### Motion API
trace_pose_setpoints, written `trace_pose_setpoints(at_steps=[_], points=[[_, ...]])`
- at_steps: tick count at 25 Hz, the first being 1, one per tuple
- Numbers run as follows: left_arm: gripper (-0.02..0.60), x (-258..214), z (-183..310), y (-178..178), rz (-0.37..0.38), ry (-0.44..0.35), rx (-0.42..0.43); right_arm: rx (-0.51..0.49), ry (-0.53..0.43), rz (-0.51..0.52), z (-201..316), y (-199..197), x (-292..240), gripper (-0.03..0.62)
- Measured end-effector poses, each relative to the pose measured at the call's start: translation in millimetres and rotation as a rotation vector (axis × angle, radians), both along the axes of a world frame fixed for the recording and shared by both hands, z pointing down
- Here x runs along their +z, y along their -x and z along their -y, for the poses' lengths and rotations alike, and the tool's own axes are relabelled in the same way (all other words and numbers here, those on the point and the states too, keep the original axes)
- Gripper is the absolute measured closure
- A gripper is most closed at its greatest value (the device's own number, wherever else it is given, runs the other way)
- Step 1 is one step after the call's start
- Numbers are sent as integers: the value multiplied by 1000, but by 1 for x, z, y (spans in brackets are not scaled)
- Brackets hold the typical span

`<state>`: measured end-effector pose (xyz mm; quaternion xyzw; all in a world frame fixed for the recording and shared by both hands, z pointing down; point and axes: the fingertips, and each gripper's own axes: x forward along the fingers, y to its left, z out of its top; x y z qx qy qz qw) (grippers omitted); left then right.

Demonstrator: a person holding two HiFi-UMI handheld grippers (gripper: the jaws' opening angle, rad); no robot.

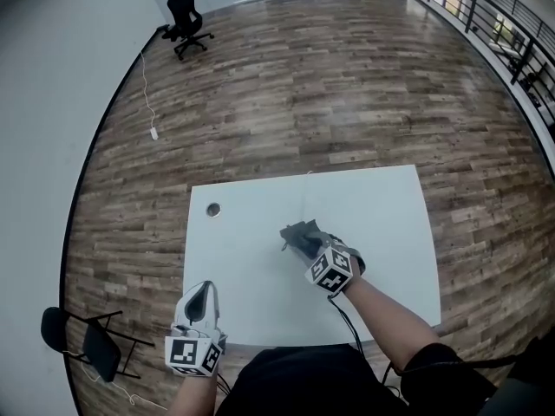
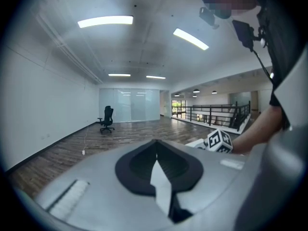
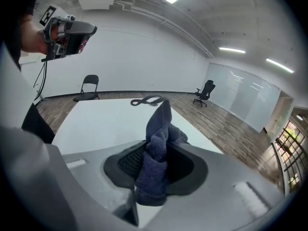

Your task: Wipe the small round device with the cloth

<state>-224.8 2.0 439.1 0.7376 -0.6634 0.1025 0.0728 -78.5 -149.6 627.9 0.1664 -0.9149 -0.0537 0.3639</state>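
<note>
Bunched dark-blue cloth [image 3: 162, 121] sits clamped between the jaws of the right gripper [image 1: 305, 241], its loose end sticking out past the tips. The small round device [image 1: 213, 210] lies on the white counter [image 1: 381, 224] well ahead of that gripper, roughly in line with where it points, with bare counter in between. The left gripper [image 1: 204, 291] is held up off the counter nearer the person. Its jaws are together with nothing between them, and the device is ahead of it and apart from it.

The step in hand looks like carrying the cloth over to the device. It would go best if the right gripper comes down shallow, so that only the soft free end lands on the device and the hard jaws stay clear of it. The device looks light and unanchored on a smooth top, so a firm push would probably skate it away. Short, light strokes seem safer, perhaps with the left gripper set just beside it as a stop.
</note>
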Motion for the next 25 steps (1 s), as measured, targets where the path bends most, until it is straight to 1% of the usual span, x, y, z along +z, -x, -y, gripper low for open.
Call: trace_pose_setpoints(at_steps=[4,9,16,18,20,23,24,25], points=[[574,2,0,-4,8,8,3,-32,15,-39,-7,-5,16,482],[574,4,-4,-2,9,19,-4,-43,55,-72,-13,-8,36,482],[574,6,-21,15,27,53,-44,-46,139,-136,-28,-9,78,482],[574,6,-25,22,19,55,-58,-35,158,-149,-28,-10,84,482],[574,4,-28,35,-5,45,-90,-31,189,-158,-28,-2,89,482],[574,-2,-30,50,-30,25,-128,-62,253,-149,-36,15,78,479],[574,-3,-29,50,-39,16,-129,-79,253,-121,-40,18,67,479],[574,-3,-27,48,-48,8,-126,-93,225,-74,-42,20,50,479]])
